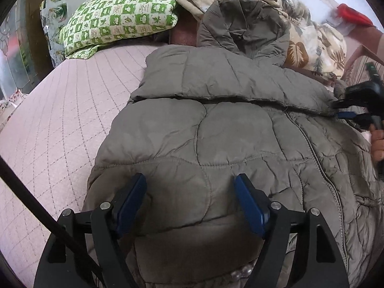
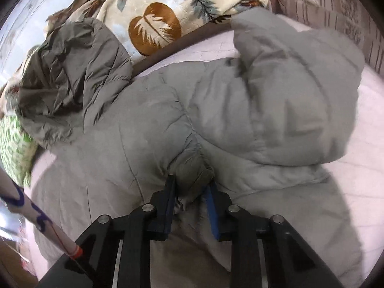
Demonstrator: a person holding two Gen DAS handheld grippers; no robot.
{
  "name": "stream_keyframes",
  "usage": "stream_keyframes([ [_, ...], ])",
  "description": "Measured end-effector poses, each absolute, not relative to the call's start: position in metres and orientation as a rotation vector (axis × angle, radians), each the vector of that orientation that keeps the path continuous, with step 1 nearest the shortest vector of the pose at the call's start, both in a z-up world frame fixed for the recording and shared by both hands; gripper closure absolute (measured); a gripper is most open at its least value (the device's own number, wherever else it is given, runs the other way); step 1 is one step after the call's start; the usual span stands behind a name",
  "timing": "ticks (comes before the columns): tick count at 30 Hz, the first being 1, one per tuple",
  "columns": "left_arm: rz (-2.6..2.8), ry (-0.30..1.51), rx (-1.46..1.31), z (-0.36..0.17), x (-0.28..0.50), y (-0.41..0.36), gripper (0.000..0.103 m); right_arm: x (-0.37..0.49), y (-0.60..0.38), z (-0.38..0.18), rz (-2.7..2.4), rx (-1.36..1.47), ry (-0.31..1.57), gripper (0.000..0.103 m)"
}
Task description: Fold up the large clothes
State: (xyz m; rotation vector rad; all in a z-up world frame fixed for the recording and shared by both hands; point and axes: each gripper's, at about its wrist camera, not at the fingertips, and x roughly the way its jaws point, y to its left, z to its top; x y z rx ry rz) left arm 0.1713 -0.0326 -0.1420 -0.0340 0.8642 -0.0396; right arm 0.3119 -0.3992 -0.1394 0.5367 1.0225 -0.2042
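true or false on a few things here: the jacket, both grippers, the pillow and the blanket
1. The right gripper pinches a bunched fold of the grey puffer jacket. True.
2. The left gripper is clamped shut on the hood. False: its jaws stand apart over the jacket's lower body, squeezing nothing.
3. The green checked pillow lies on top of the jacket. False: it lies apart, at the head of the bed.
4. A leaf-print blanket lies beyond the hood. True.
5. The jacket hangs on a hanger. False: it lies on the bed.
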Motion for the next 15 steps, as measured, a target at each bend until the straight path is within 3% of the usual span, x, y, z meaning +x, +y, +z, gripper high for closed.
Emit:
stream_keyframes([
  [4,-0.044,0.863,-0.055,-0.143,0.171,-0.028,0.027,0.279,-0.432,-0.102,-0.174,0.568,0.954,0.066],
  [9,-0.040,0.864,-0.036,-0.144,0.171,-0.032,0.023,0.240,-0.510,-0.075,-0.305,0.587,0.878,0.045],
  [11,-0.041,0.868,-0.025,-0.146,0.172,-0.033,0.021,0.226,-0.558,-0.081,-0.409,0.631,0.867,0.040],
  [15,-0.045,0.877,-0.011,-0.149,0.174,-0.034,0.018,0.209,-0.638,-0.119,-0.518,0.834,0.859,0.039],
])
